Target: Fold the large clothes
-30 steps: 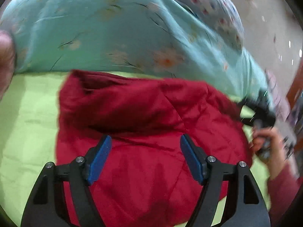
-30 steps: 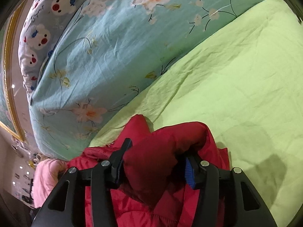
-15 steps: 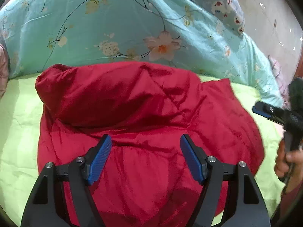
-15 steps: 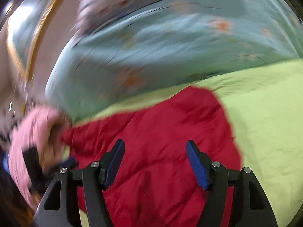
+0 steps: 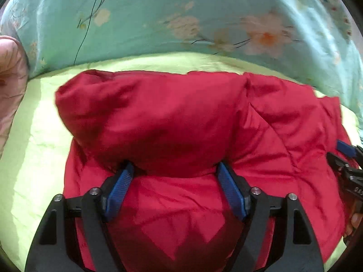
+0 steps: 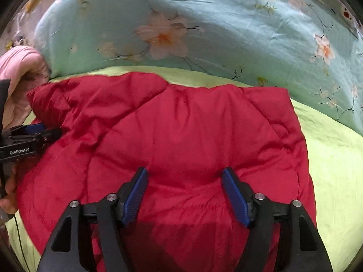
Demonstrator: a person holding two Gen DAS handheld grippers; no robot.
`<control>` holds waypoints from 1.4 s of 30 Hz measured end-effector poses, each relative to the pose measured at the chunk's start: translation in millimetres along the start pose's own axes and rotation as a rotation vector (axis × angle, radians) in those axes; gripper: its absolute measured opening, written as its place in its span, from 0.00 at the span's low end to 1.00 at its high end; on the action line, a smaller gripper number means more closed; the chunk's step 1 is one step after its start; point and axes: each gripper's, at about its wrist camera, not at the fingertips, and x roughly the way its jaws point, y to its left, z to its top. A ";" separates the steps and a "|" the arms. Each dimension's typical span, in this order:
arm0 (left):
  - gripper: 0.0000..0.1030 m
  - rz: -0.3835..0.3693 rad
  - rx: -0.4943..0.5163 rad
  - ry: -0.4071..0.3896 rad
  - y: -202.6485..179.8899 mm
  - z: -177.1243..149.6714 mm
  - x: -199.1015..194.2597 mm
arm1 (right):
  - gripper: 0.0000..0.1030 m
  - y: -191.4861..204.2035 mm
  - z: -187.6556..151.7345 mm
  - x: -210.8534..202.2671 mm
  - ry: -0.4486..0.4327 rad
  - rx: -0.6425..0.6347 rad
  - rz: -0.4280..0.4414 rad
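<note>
A red quilted jacket (image 5: 192,122) lies folded on the green bedsheet (image 5: 29,149); it also fills the right wrist view (image 6: 181,136). My left gripper (image 5: 174,176) is open, its blue pads pressed against the puffy folded part on either side. My right gripper (image 6: 185,181) is open and rests on the jacket's near part, holding nothing. The right gripper shows at the right edge of the left wrist view (image 5: 347,158), and the left gripper shows at the left edge of the right wrist view (image 6: 34,136).
A light blue floral duvet (image 5: 181,15) is piled behind the jacket, also in the right wrist view (image 6: 204,22). A pink cloth (image 5: 9,77) lies at the far left. Green sheet (image 6: 335,170) lies to the right of the jacket.
My right gripper let go of the jacket's fold, opened, and came to rest over the jacket. My left gripper moved forward until its open fingers reached the folded bulge.
</note>
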 end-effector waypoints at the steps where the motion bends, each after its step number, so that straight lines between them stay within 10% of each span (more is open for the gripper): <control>1: 0.82 0.011 0.001 0.008 0.7 3.4 5.7 | 0.73 -3.8 3.3 4.9 0.005 0.016 -0.004; 10: 1.00 0.034 -0.068 0.051 20.0 21.7 45.4 | 0.86 -35.5 19.7 50.8 0.032 0.166 0.016; 22: 1.00 0.022 -0.078 0.055 29.8 29.8 55.5 | 0.89 -49.6 18.7 54.3 0.036 0.189 0.036; 42: 1.00 -0.055 -0.054 -0.095 41.5 -74.2 -92.8 | 0.90 -76.5 -76.1 -102.9 -0.071 0.248 0.049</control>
